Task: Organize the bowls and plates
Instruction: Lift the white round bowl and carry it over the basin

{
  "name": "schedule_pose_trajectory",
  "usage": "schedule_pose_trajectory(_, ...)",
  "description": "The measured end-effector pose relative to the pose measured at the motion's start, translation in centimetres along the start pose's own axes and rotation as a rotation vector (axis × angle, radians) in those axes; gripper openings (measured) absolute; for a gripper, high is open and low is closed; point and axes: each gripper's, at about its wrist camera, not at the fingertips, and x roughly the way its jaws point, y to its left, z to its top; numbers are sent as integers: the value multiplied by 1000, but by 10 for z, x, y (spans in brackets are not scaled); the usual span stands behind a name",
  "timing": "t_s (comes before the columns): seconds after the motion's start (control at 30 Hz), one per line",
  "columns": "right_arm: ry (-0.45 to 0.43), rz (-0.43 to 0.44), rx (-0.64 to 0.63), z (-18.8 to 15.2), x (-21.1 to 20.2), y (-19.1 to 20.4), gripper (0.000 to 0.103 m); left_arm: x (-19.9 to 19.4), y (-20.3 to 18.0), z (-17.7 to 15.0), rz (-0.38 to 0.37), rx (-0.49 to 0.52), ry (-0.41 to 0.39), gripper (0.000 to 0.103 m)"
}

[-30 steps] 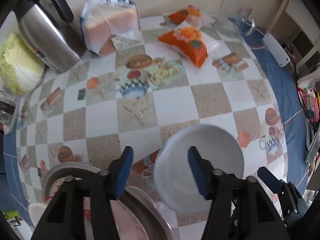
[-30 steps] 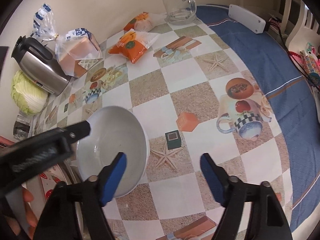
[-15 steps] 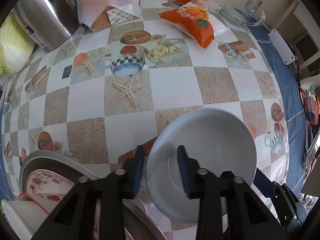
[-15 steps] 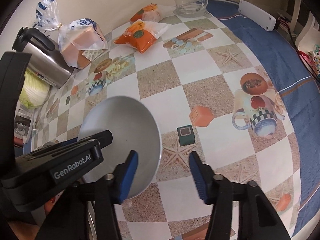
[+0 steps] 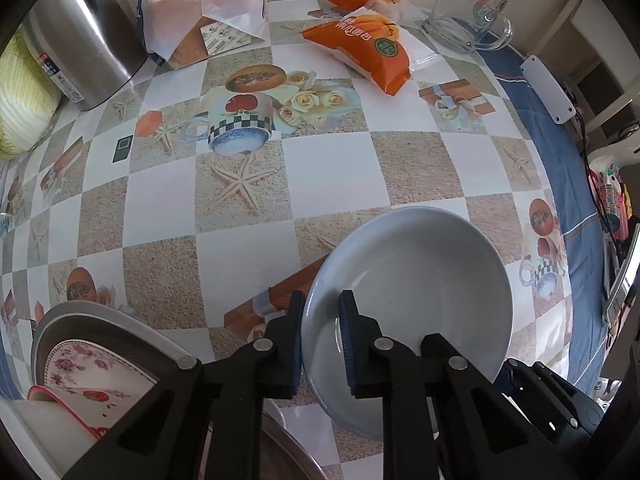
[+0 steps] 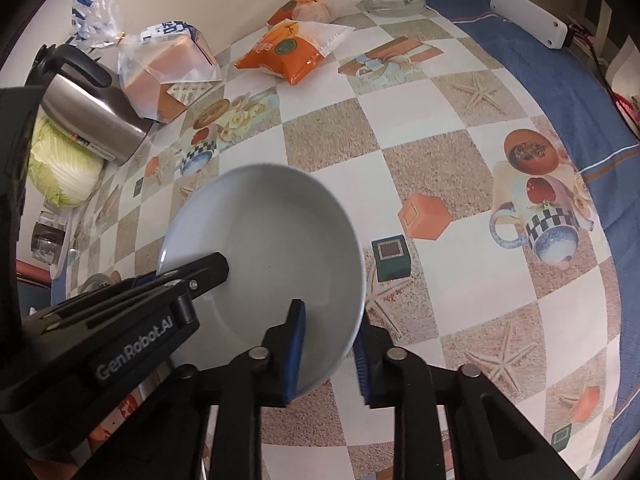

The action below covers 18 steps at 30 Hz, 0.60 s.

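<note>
1. The grey bowl (image 5: 420, 288) sits low on the patterned tablecloth (image 5: 328, 168), gripped at opposite sides of its rim.
2. The left gripper (image 5: 320, 312) is clamped on the bowl's left rim, one pad inside the wall and one outside. Its jaws have just been closing.
3. The right gripper (image 6: 332, 328) is clamped on the near right rim in the same manner. Its jaws have also just been closing.
4. A stack of dishes (image 5: 92, 364) lies just beside the bowl: a metal plate holding a floral plate and a red-rimmed bowl.
5. Well apart at the far edge: a steel kettle (image 5: 80, 36), cabbage (image 6: 60, 168), bagged bread (image 5: 204, 12), two orange snack packets (image 5: 360, 52) and a glass mug (image 5: 468, 28).
6. Change from one second ago: both grippers then stood wide with the rim unpinched; the bowl now fills more of each view.
7. Legible writing: "GenRobot.AI" on the left gripper body in the right wrist view.
</note>
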Motion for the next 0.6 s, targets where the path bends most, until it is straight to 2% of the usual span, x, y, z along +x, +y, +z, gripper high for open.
schedule_pose_trajectory(0.37, -26, -16, -19, 0, -14, 2, 21, -15, 3, -5, -15, 8, -52, 14)
schedule_pose_trajectory(0.6, -98, -42, -44, 1, -50, 9, 21, -53, -3, -10, -53, 17, -138, 14)
